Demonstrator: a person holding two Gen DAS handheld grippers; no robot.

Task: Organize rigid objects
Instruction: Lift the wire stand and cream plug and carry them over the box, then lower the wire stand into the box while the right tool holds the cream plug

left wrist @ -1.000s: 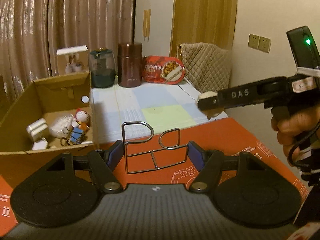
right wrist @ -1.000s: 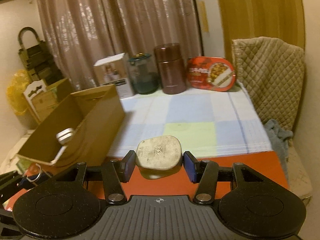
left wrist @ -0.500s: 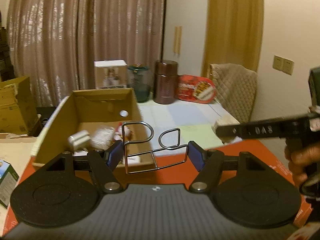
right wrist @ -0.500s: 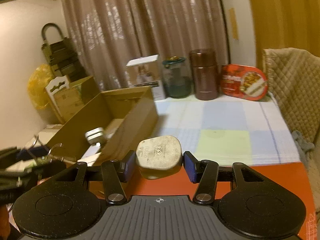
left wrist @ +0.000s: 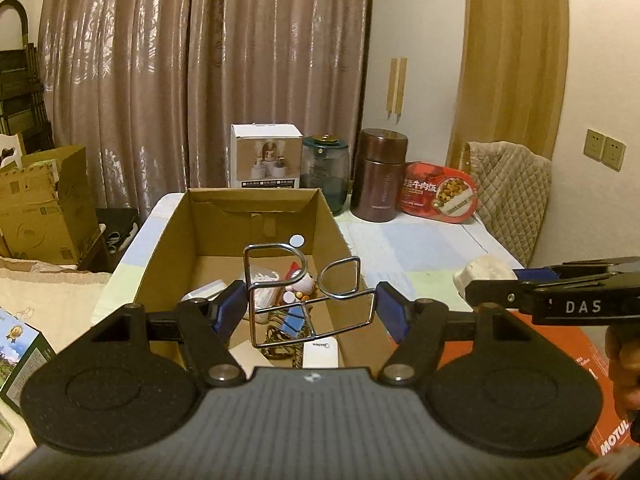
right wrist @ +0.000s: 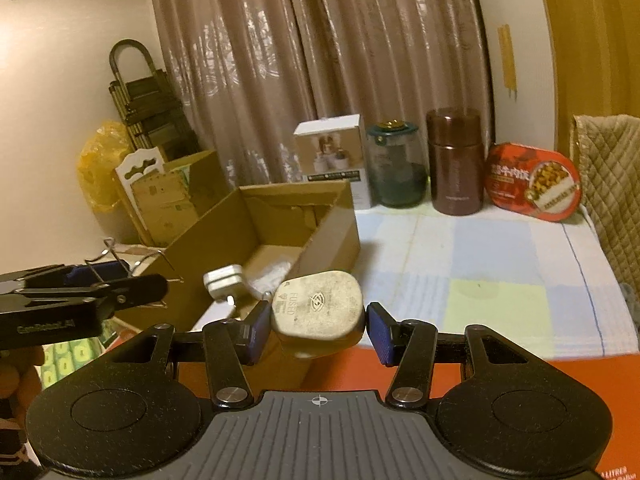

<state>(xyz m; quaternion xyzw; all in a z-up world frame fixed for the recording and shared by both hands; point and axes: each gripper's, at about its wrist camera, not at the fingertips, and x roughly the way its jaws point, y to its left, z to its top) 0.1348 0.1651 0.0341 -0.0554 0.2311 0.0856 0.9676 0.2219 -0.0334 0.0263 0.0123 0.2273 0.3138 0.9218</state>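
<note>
My left gripper (left wrist: 310, 306) is shut on a bent wire rack (left wrist: 304, 292) and holds it over the open cardboard box (left wrist: 176, 240). The box holds a white charger, a small doll, a blue clip and a white remote. My right gripper (right wrist: 318, 330) is shut on a beige fused plug (right wrist: 318, 312), held above the box's near right corner (right wrist: 332, 236). The right gripper with the plug also shows in the left wrist view (left wrist: 486, 280), to the right of the box.
A white carton (left wrist: 266, 156), a green jar (left wrist: 324, 168), a brown canister (left wrist: 380, 174) and a red food tin (left wrist: 438, 194) stand at the back of the checked cloth (left wrist: 420, 248). A quilted chair back (left wrist: 508, 188) is at the right. A red mat (right wrist: 520, 376) lies in front.
Both grippers have moved left with their loads. The left one now holds the wire rack over the box; the right one has brought the plug to the box's right side.
</note>
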